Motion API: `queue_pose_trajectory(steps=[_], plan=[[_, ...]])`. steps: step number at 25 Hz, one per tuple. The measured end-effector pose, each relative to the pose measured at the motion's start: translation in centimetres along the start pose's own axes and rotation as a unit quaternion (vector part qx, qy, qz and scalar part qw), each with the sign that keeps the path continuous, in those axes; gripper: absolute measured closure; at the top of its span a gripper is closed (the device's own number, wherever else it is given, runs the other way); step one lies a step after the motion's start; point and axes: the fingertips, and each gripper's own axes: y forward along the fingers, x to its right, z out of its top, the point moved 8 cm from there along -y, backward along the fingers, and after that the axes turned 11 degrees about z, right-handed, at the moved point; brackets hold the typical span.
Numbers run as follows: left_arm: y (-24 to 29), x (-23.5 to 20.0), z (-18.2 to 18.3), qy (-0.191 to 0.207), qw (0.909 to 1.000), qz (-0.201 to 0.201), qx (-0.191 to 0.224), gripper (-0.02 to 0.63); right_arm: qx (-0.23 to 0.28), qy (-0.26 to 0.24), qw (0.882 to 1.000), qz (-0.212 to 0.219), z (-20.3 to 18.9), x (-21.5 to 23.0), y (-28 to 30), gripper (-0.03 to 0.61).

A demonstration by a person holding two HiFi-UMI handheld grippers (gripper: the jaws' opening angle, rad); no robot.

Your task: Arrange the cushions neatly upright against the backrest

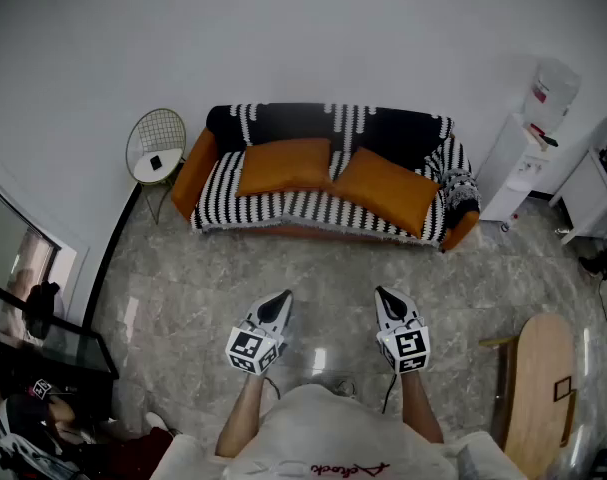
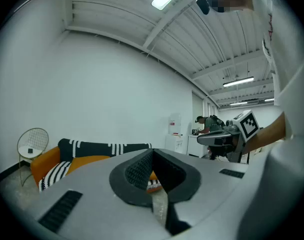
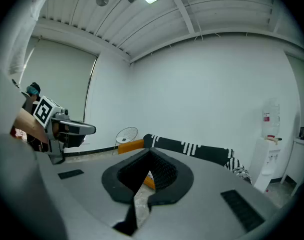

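Head view, two orange cushions [image 1: 283,165], rectangular

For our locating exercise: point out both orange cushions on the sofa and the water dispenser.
left cushion [image 1: 283,165]: head view, middle of its face.
right cushion [image 1: 386,190]: head view, middle of its face.
water dispenser [image 1: 513,168]: head view, white cabinet front.

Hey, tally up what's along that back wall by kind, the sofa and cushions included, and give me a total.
Orange cushions: 2
Sofa: 1
Wire chair: 1
Water dispenser: 1
Total: 5
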Motion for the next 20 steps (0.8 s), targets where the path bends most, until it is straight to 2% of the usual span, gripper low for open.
queue_pose_trajectory(steps=[16,20], plan=[[2.1,2.7,0.8,0.005,0.9999,0.006,0.007,0.584,0.008,0.015,1.0,0.017,-1.0,2.6,-1.4,0.551],[2.3,4.4,0.7,0.007,0.9999,0.007,0.007,0.584,0.02,0.024,0.999,0.033,-1.2,3.4,-2.2,0.551]])
